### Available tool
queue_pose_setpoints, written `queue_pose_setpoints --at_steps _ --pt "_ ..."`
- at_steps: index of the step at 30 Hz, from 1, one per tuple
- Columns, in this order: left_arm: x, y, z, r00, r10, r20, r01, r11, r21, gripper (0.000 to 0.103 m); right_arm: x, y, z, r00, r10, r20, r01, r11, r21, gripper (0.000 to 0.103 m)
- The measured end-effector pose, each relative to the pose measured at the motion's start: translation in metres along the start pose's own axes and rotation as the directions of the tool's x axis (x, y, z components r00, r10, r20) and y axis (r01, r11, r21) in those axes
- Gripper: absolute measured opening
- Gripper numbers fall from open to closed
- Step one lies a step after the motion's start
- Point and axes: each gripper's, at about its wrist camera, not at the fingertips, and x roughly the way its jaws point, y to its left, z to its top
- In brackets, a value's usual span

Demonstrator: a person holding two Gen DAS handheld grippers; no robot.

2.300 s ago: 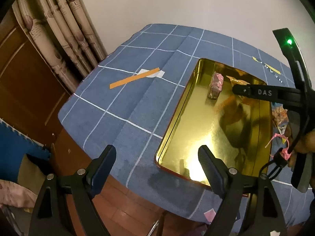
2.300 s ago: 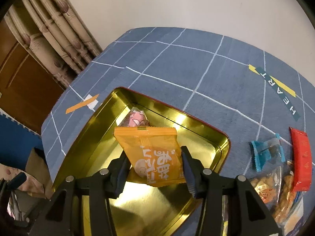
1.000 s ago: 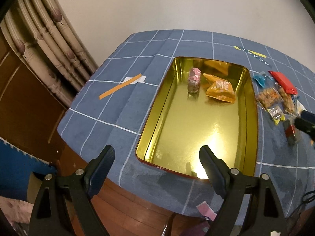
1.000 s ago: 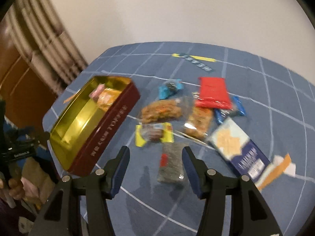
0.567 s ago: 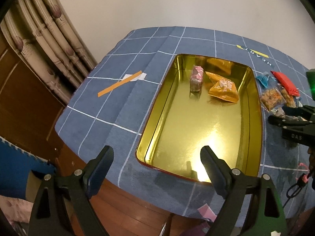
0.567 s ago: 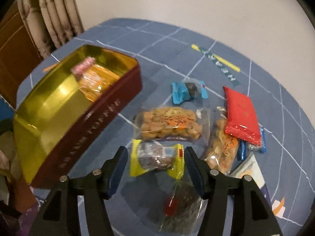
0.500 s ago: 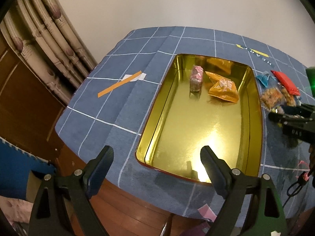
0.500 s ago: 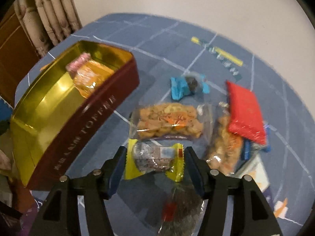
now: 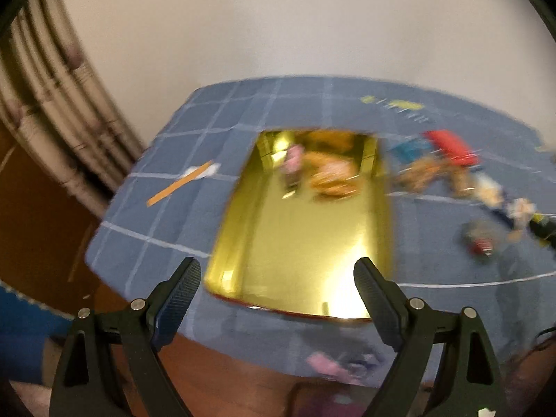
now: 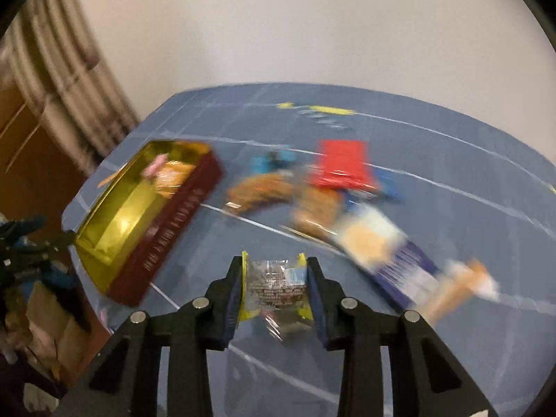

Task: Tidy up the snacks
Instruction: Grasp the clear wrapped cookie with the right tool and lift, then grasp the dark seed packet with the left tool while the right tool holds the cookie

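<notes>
Snacks show blurred in the left wrist view: a pink packet (image 9: 293,160) and an orange packet (image 9: 333,179) lie at the far end of the gold tin (image 9: 302,243), and more wrappers lie to its right on the blue tablecloth (image 9: 173,160). The left gripper (image 9: 277,286) hangs released near the tin's near edge.

From the right wrist, the right gripper (image 10: 274,286) is clenched on a yellow-edged snack packet (image 10: 274,285), above the cloth. The tin (image 10: 146,219) sits left; a red packet (image 10: 342,165) and a blue box (image 10: 389,250) lie farther right.
</notes>
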Motion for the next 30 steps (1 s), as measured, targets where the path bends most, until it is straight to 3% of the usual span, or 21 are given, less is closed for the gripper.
queue_pose_setpoints --at_steps 3,6,9,11,15,17,18,20,22,25,30 --pt "-0.015 -0.029 0.005 0.995 -0.101 0.001 0.100 0.993 0.070 0.093 -0.025 -0.037 -0.027 0.997 -0.073 0.021 0.071 0.996 0.063 0.035" --pt "-0.015 -0.069 0.010 0.978 -0.199 -0.054 0.205 0.967 0.149 0.093 -0.035 -0.062 -0.046 0.993 -0.113 0.028 0.109 0.987 0.114 0.035" --pt "-0.001 -0.109 0.014 0.933 -0.311 -0.178 0.340 0.926 0.164 0.093 -0.032 -0.078 -0.055 0.992 -0.120 0.032 0.114 0.982 0.148 0.035" --pt "0.018 -0.133 0.020 0.887 -0.371 -0.276 0.415 0.902 0.119 0.093 -0.037 -0.084 -0.065 0.992 -0.121 0.040 0.114 0.982 0.152 0.035" --pt "0.054 -0.156 0.035 0.840 -0.395 -0.371 0.427 0.904 0.004 0.093 -0.041 -0.096 -0.076 0.995 -0.085 0.056 0.074 0.982 0.175 0.035" --pt "0.080 -0.169 0.041 0.795 -0.422 -0.435 0.426 0.900 -0.093 0.093 -0.041 -0.101 -0.079 0.996 -0.065 0.061 0.052 0.980 0.192 0.035" --pt "0.089 -0.173 0.042 0.781 -0.432 -0.451 0.421 0.898 -0.129 0.092 -0.039 -0.101 -0.079 0.996 -0.059 0.063 0.045 0.979 0.197 0.035" --pt "0.105 -0.178 0.043 0.768 -0.427 -0.478 0.392 0.903 -0.177 0.079 -0.041 -0.104 -0.078 0.996 -0.050 0.071 0.035 0.979 0.202 0.035" --pt "0.118 -0.186 0.043 0.758 -0.427 -0.493 0.375 0.904 -0.206 0.074 -0.044 -0.106 -0.076 0.996 -0.041 0.085 0.024 0.980 0.198 0.035" --pt "0.129 -0.201 0.042 0.768 -0.384 -0.513 0.340 0.923 -0.181 0.074 -0.047 -0.109 -0.076 0.995 -0.035 0.095 0.015 0.980 0.196 0.036" --pt "0.138 -0.215 0.040 0.772 -0.366 -0.520 0.316 0.930 -0.186 0.071 -0.045 -0.113 -0.077 0.996 -0.004 0.094 -0.016 0.977 0.212 0.036"
